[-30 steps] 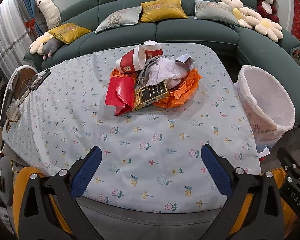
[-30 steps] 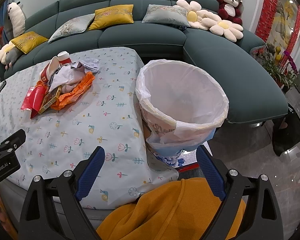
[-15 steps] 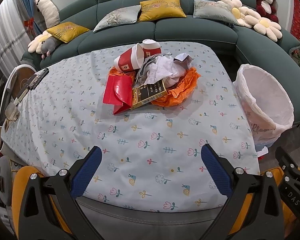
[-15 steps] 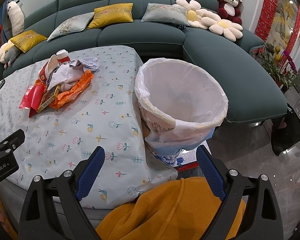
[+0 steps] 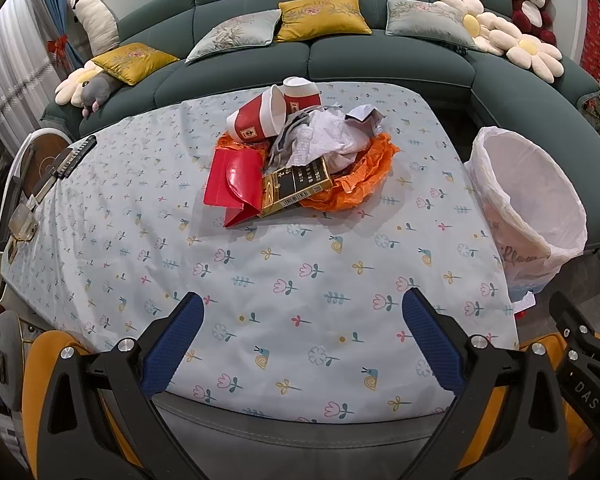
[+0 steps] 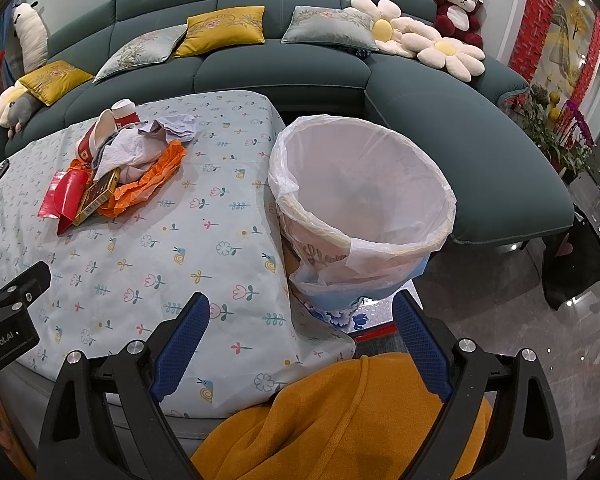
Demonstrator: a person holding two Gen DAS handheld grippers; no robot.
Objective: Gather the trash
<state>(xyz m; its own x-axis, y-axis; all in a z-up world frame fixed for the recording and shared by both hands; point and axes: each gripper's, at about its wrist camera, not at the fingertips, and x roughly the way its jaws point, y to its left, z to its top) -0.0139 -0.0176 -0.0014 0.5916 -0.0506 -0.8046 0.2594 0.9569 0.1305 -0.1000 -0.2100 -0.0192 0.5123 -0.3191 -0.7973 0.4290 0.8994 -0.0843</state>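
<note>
A trash pile lies mid-table: two red paper cups (image 5: 268, 116), crumpled white paper (image 5: 332, 140), an orange wrapper (image 5: 364, 176), a red envelope (image 5: 236, 184) and a black-and-gold box (image 5: 296, 188). The pile also shows in the right wrist view (image 6: 116, 168). A bin lined with a white bag (image 5: 528, 200) stands off the table's right edge, large in the right wrist view (image 6: 360, 208). My left gripper (image 5: 304, 320) is open and empty, above the table's near part. My right gripper (image 6: 300, 328) is open and empty, near the bin's front.
The table has a floral cloth (image 5: 260, 280). A green sofa (image 5: 380, 56) with cushions and plush toys curves behind and to the right. A remote (image 5: 76, 156) lies at the table's left edge. Orange fabric (image 6: 340, 420) is below the right gripper.
Both views have shifted slightly; the trash pile and bin sit a little lower and nearer. Both grippers stay open and empty.
</note>
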